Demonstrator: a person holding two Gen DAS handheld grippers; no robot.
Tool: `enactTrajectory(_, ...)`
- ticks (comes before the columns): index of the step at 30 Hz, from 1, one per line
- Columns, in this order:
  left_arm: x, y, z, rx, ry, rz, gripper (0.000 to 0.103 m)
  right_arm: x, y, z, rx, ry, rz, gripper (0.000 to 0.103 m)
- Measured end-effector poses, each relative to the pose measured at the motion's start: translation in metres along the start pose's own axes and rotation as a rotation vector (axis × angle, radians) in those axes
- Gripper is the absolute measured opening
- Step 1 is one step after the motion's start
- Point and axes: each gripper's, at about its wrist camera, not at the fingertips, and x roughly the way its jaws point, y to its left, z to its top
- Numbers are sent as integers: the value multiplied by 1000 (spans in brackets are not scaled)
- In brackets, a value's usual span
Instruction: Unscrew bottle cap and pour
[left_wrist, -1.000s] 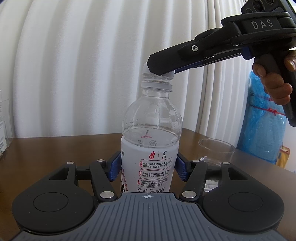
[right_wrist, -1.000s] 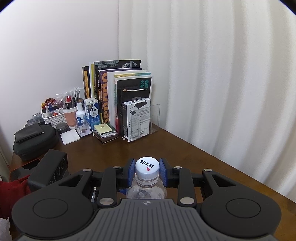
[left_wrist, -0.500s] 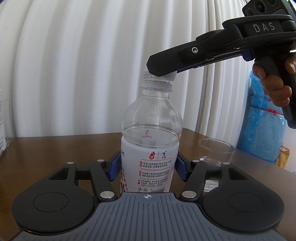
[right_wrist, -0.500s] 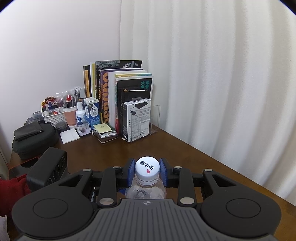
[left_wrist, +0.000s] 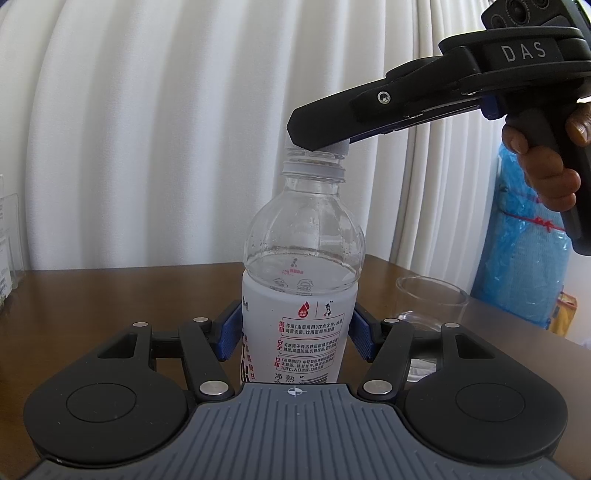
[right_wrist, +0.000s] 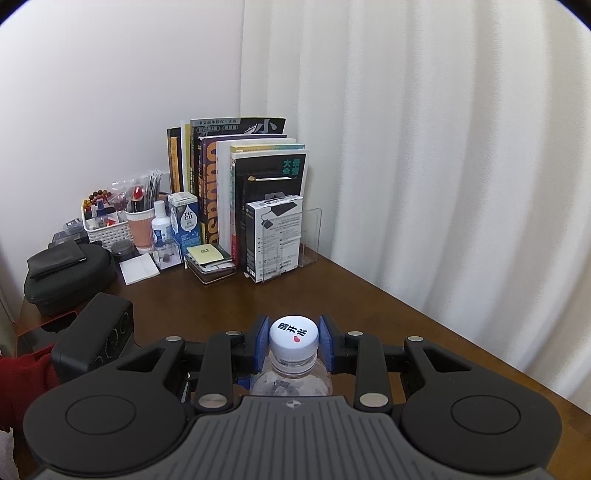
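Upright on the dark wooden worktop (left_wrist: 110, 295): clear plastic bottle (left_wrist: 303, 266), domed shoulder, smooth white label with red and black print, ribbed neck ring. Clamped around the labelled body by the left tongs (left_wrist: 295, 334), ridged blue pads (left_wrist: 231, 334) pressed on both sides. Gripped from above by the right tongs (right_wrist: 293, 341), blue pads touching either side of the white cap (right_wrist: 293, 336), round with a knurled skirt and printed characters on its flat top. Seen from the left wrist view, cap mostly hidden under the matte black right finger. Just right of the bottle, near the worktop edge, a clear glass cup (left_wrist: 430, 299), thin round rim. Behind, pleated white curtain (left_wrist: 147, 129). Far corner: upright books (right_wrist: 236, 184), a white box (right_wrist: 275, 240), a lattice basket (right_wrist: 107, 229) of small items
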Motion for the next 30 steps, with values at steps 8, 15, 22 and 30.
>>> enactTrajectory(8, 1, 0, 1, 0, 6, -1, 61, 1, -2, 1, 4, -5, 6, 32)
enactTrajectory(15, 1, -1, 0, 3, 12, 0, 61, 2, -3, 0, 10, -8, 5, 33)
enactTrajectory(22, 0, -2, -1, 4, 11, 0, 60, 0, -1, -3, 3, -17, -10, 43)
enactTrajectory(30, -2, -3, 0, 4, 11, 0, 60, -5, 3, -8, -26, -30, -27, 44)
